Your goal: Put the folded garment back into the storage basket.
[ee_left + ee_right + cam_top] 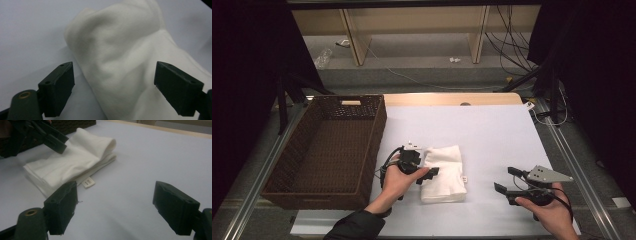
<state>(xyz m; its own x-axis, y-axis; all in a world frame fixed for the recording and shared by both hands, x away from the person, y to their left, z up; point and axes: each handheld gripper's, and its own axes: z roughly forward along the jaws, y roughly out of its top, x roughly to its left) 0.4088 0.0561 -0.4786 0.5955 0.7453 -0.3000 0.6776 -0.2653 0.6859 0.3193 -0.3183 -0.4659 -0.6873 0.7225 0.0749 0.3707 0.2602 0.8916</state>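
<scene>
Here my left gripper (428,173) hangs with jaws spread wide, straddling the folded white cloth (443,173) mid-worktop, gripping nothing. My right gripper (506,181), jaws equally wide and empty, sits well apart at the cloth's three o'clock. The brown woven basket (292,165) lies at its nine o'clock.

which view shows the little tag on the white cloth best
The right gripper view: the tag lies flat beside the folded white cloth, close and unblocked. The high view shows it as a tiny speck at the cloth's right edge. The left gripper view looks at bare cloth between its open jaws.
</scene>
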